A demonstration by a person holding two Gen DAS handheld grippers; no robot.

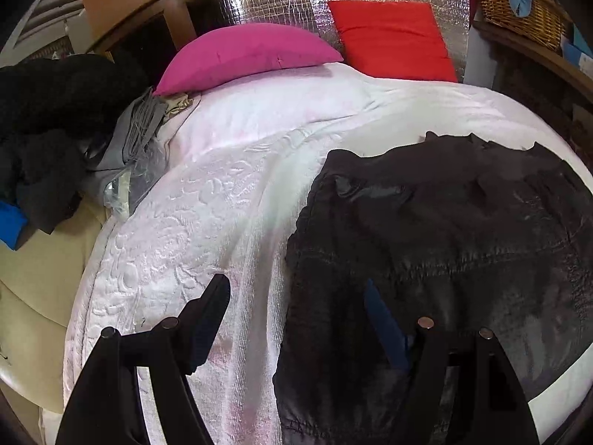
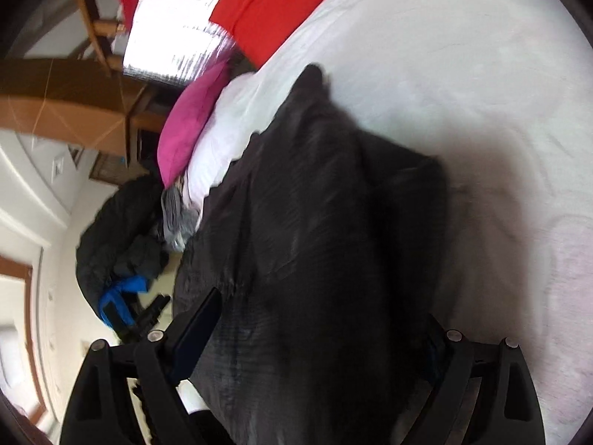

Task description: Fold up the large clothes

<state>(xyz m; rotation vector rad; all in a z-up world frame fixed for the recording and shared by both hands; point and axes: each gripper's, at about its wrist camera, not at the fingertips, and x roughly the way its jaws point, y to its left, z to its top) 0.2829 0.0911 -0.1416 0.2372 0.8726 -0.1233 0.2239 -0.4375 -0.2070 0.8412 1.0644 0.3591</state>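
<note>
Since the big bed (image 1: 237, 170) gives room to fold, the black jacket (image 1: 444, 230) lies spread flat on it, and both the left tongs (image 1: 296, 319) and right tongs (image 2: 318, 333) hang wide above it, holding nothing.

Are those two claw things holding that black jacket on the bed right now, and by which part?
Neither holds anything. Both sets of jaws stand wide open over the black jacket, which lies loose on the white bedspread.
</note>
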